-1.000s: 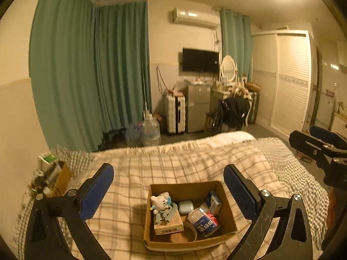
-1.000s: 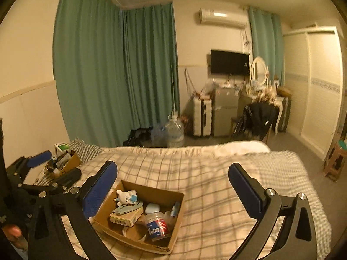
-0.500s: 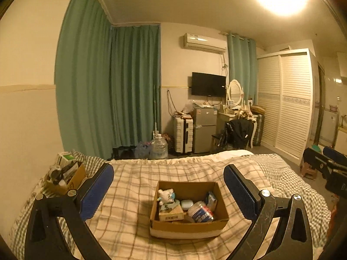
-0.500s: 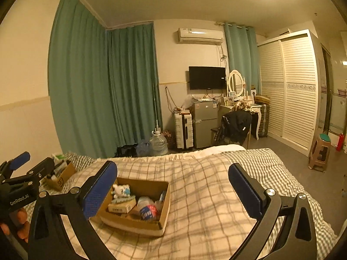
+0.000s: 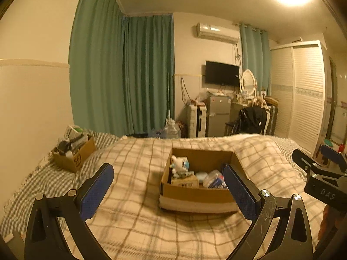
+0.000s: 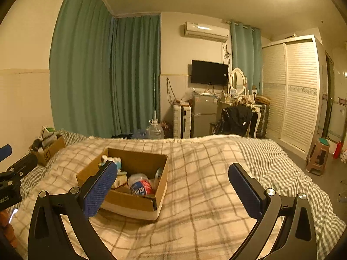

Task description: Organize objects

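Note:
An open cardboard box (image 5: 195, 197) (image 6: 134, 203) sits on the checked blanket of the bed. It holds a white plush toy (image 5: 179, 162), a small carton (image 5: 184, 182), a pale blue case (image 5: 200, 176) and a plastic jar with a red and blue label (image 6: 139, 187). My left gripper (image 5: 168, 191) is open and empty, in front of the box. My right gripper (image 6: 173, 191) is open and empty, with the box behind its left finger.
A second cardboard box (image 5: 74, 153) (image 6: 48, 149) full of items sits at the bed's left edge by the wall. A stool (image 6: 317, 156) stands on the floor at the right. Curtains, a fridge, a desk and wardrobes line the far wall.
Both grippers have drawn back and tilted up from the box, so it looks smaller and lower-angled. Both stay open and empty.

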